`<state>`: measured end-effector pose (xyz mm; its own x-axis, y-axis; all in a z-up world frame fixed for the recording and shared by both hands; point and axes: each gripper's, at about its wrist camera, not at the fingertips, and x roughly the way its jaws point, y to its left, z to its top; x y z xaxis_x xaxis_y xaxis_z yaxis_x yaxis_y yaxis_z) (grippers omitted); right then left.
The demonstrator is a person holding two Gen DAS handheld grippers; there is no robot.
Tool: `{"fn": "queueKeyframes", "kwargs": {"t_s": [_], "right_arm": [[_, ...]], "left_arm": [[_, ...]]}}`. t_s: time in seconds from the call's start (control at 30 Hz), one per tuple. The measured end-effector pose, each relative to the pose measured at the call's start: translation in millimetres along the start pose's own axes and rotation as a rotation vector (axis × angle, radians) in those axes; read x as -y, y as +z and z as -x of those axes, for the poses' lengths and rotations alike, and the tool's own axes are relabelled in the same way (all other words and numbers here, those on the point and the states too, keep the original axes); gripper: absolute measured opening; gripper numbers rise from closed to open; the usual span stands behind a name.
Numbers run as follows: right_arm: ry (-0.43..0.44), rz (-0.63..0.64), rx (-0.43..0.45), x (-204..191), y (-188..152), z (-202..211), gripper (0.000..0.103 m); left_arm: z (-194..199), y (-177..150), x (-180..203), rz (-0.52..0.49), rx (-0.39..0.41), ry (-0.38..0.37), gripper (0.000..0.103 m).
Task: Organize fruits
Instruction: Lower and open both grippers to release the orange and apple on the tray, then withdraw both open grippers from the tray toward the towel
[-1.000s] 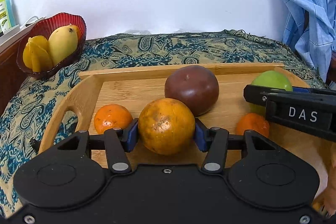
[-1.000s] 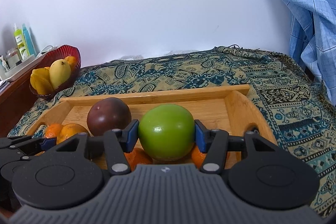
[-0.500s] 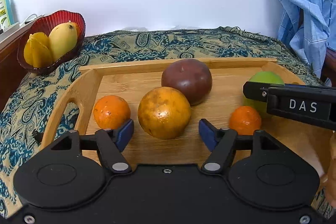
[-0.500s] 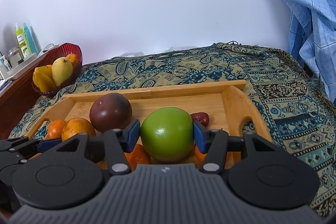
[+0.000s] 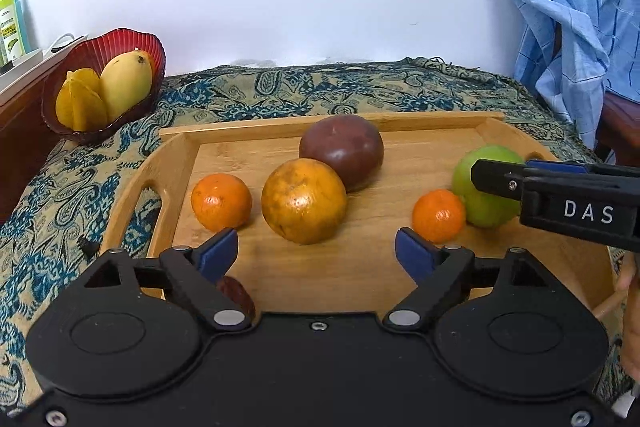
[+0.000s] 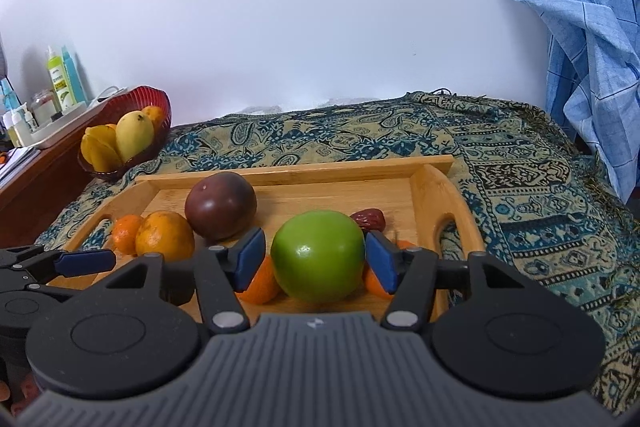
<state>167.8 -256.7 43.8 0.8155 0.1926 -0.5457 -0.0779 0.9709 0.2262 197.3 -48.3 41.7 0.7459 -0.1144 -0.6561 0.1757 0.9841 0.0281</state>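
Note:
A wooden tray (image 5: 176, 167) holds a large orange (image 5: 304, 201), a dark purple fruit (image 5: 342, 151), two small oranges (image 5: 221, 201) (image 5: 439, 215) and a green apple (image 5: 476, 195). My left gripper (image 5: 316, 253) is open and empty, just in front of the large orange. My right gripper (image 6: 314, 259) is open around the green apple (image 6: 318, 261), with a visible gap on its left side; the apple rests on the tray (image 6: 432, 187). A small dark red date (image 6: 370, 219) lies behind the apple.
A red bowl (image 5: 120, 47) with a mango and yellow fruit stands at the far left on the patterned cloth (image 5: 360, 87). A blue checked cloth (image 5: 568, 7) hangs at the right. Bottles (image 6: 60, 79) stand on a side shelf at left.
My left gripper let go of the large orange, opened wide and drew back. My right gripper loosened from its grip on the green apple and opened.

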Motion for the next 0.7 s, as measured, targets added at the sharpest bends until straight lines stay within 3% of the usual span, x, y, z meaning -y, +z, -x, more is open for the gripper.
{"fn": "queueKeyframes", "kwargs": {"t_s": [0.47,0.7], "right_arm": [[0.054,0.034,0.059,-17.5,-16.3,47.0,0.079],[0.041,0.043,0.071,-20.0,-34.6,69.2,0.080]], "left_arm": [[49.2,-31.1,1.9,0.017,0.006,-0.022,0.091],[72.1,-50.8,2.2,0.022,0.006,-0.030,0.093]]}}
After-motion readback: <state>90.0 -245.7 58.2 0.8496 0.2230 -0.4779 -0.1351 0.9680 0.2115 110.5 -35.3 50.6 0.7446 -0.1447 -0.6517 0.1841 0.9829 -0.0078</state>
